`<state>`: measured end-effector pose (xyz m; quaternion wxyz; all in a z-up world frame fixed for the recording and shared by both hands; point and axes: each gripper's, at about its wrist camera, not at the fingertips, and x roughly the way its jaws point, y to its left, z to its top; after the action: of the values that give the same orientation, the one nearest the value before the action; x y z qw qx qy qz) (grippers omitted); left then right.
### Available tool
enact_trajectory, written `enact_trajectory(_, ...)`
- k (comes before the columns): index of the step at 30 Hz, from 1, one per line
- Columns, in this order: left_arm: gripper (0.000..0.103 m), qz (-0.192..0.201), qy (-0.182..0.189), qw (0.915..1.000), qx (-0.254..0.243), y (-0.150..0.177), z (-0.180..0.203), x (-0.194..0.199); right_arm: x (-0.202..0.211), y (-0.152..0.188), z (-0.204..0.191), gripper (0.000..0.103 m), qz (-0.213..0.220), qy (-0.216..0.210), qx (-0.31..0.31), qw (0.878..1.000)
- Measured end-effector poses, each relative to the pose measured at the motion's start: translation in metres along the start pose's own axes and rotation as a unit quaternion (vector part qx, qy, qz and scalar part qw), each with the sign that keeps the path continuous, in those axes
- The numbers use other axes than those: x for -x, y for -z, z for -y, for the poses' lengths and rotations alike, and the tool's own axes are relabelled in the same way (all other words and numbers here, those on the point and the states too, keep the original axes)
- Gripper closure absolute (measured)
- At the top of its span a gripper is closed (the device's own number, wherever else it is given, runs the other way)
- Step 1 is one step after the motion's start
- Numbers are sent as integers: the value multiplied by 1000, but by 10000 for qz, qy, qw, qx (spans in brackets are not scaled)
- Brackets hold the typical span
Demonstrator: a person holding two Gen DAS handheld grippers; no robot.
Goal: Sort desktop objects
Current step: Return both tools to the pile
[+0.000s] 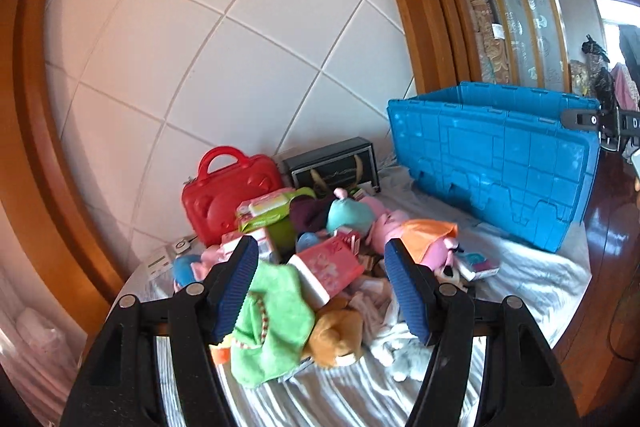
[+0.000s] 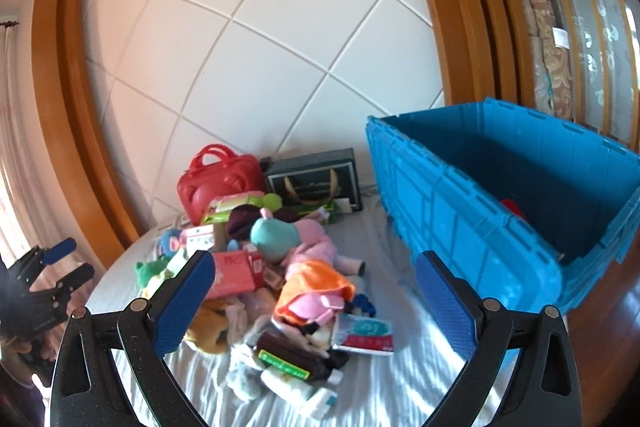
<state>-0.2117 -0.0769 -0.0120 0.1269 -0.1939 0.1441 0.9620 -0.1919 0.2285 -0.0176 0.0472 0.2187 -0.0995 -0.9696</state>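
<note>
Up front, we hold two grippers, both spread wide and gripping nothing. Our left gripper (image 1: 320, 285) hangs over the near edge of the pile of toys and boxes (image 1: 320, 259), its blue pads framing one green cloth toy (image 1: 272, 323) and one tan plush (image 1: 340, 335). Our right gripper (image 2: 316, 301) hangs above the same pile, nearer its right side.

Beyond the fingers we count one pink box (image 2: 234, 275), one teal-headed doll in pink (image 2: 280, 233), one orange-dressed pink plush (image 2: 316, 283) and one flat packet with red print (image 2: 366, 337); the rest is too jumbled to count. All lies on one pale sheet (image 2: 400, 387).

Behind the pile, against the white tiled wall (image 2: 260, 47), one red handled case (image 2: 220, 183) stands upright, handle up, and one dark box (image 2: 316, 179) sits just beside it on the right.

Right of the pile sits one blue crate (image 2: 480, 211), open-topped, its long axis running from near right toward the wall; a red item shows inside.
</note>
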Motion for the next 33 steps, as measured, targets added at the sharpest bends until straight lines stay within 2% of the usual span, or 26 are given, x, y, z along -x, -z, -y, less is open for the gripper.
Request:
enact_trajectory(5, 38, -409, -137, 9989, 178, 41, -34, 2, -32, 18, -43, 1, -324, -284, 66, 9990)
enact_trajectory(10, 38, -692, -199, 9965, 433, 62, -54, -13, -58, 36, -75, 1, -640, -480, 230, 9965)
enact_trajectory(15, 38, -927, -314, 9936, 555, 77, -58, -34, -81, 46, -78, 1, -878, -583, 350, 9938)
enact_trajectory(19, 38, -1218, -397, 9894, 685, 85, -58, -58, -106, 48, -78, 1, -1131, -872, 450, 9887)
enact_trajectory(23, 38, -1188, -482, 9896, 659, 98, -52, -79, -130, 55, -88, 1, -1267, -1294, 713, 9809)
enact_trajectory(29, 38, -1570, -312, 9843, 749, 131, -49, -114, -170, 85, -118, 2, -1906, -1612, 946, 9637)
enact_trajectory(33, 38, -1696, -41, 9823, 797, 156, -53, -136, -182, 95, -136, 2, -2043, -1601, 1090, 9596)
